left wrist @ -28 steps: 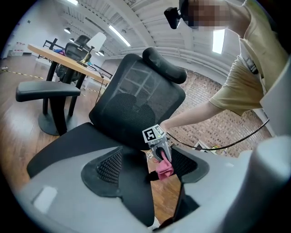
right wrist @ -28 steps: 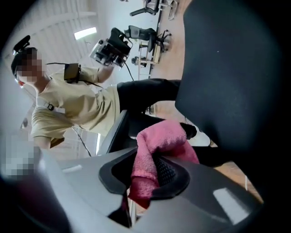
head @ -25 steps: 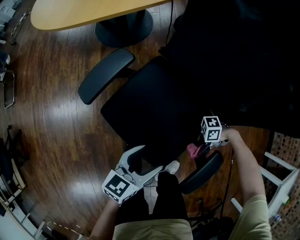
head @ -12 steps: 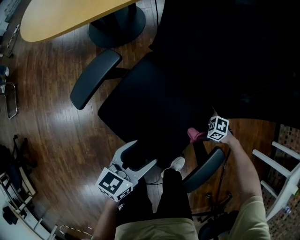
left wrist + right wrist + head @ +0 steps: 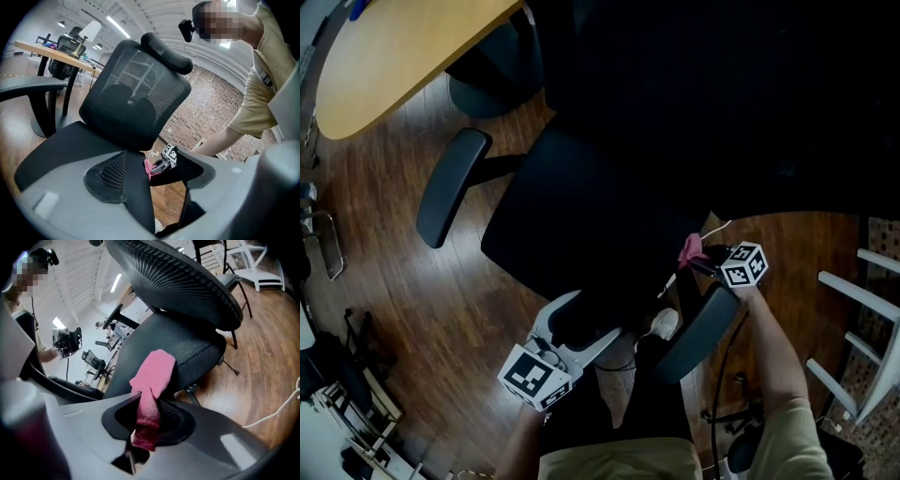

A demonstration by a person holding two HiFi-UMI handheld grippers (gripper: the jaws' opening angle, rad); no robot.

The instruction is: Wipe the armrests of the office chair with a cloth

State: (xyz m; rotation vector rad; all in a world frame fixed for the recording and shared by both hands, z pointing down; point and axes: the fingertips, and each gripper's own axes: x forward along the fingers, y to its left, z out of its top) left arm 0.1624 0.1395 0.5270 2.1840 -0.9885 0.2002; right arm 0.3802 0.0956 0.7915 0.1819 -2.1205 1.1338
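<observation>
— At the rear end of the near armrest (image 5: 694, 333), on the person's side of the office chair, what is that pink thing?

— That is the cloth (image 5: 689, 247). The right hand-held gripper (image 5: 699, 255) has its jaws closed on it. Its own view shows the lower part pinched between the pads and the free end flopped forward past the tips.

— Does the cloth touch the armrest?

— I cannot tell. From above it sits just beside the armrest's rear end, between that end and the edge of the seat (image 5: 572, 216), but no view shows contact clearly.

— And the other hand?

— The left hand-held gripper (image 5: 602, 315) is at the seat's front edge, close to the corner on the near side. Its jaws stand apart with the seat's edge between them. In its own view the black edge lies against one pad, and wood floor (image 5: 441, 309) shows in the gap before the other pad, so it clamps nothing.

— Where is the second armrest?

— The far armrest (image 5: 448, 187) juts out from the seat's opposite side, well apart from both grippers and from the cloth.

— Anything else around the chair?

— A white shoe (image 5: 664, 323) rests on the floor between the seat and the near armrest, and a thin white cable (image 5: 717, 228) lies near the cloth. The mesh backrest (image 5: 136, 93) stands upright behind the seat.
</observation>
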